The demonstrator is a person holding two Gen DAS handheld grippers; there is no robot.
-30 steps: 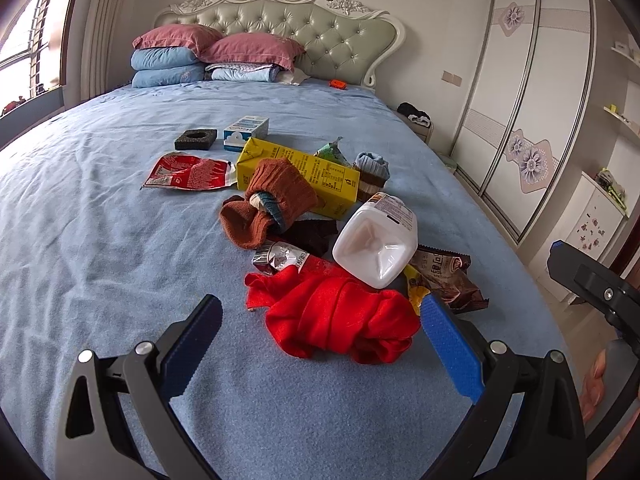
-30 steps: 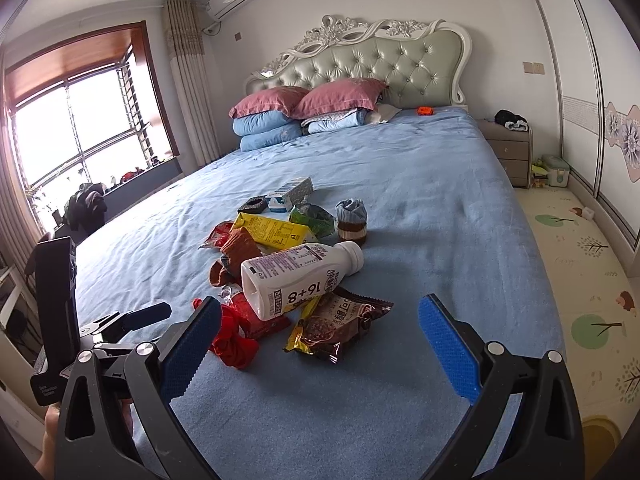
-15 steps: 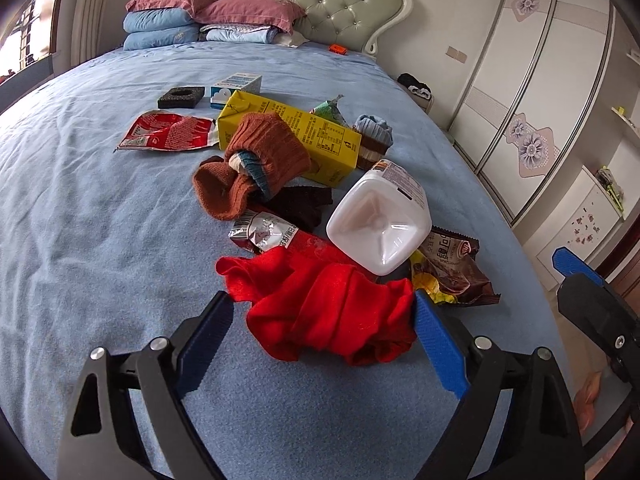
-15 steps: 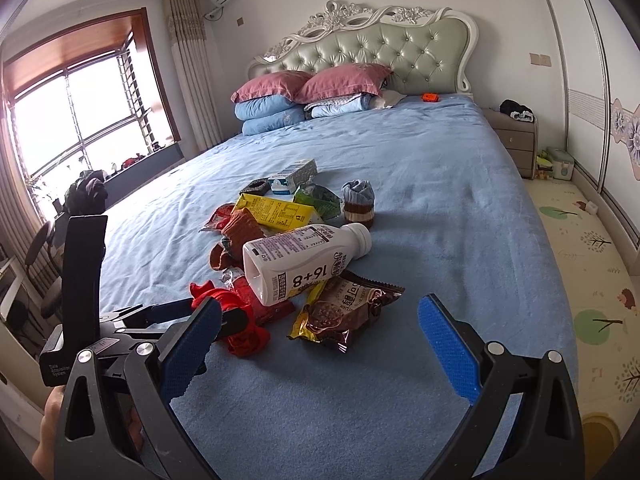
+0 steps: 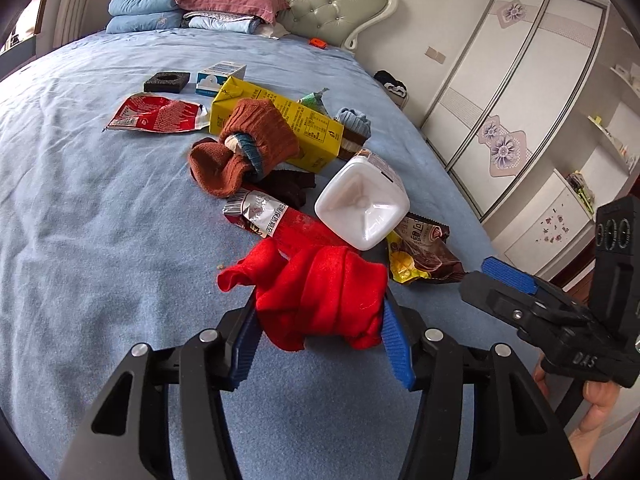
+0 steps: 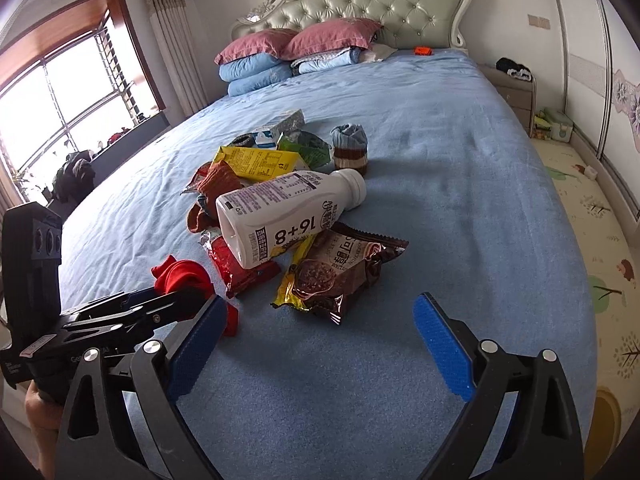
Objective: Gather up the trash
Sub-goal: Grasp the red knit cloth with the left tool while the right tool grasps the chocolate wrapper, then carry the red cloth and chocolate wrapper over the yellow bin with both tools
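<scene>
Closing on red cloth (image 5: 320,296), lower centre of frame: left gripper (image 5: 320,344) fingers pressed against both sides. Right gripper (image 6: 320,344) fingers wide apart, narrowing slightly, empty, short of brown snack wrapper (image 6: 340,272) on bed (image 6: 460,184).

I see the heap of things mid-frame on the bed (image 5: 80,208). The bottle (image 5: 362,212) lies right of centre, on a snack bag (image 5: 424,256) at its lower right. A sock bundle (image 5: 320,296) sits lower centre, between my left gripper's (image 5: 320,344) fingers (image 5: 394,344). A carton (image 5: 288,128) lies above, a knitted sock (image 5: 244,148) against its front, and pillows (image 5: 192,4) at upper left.
</scene>
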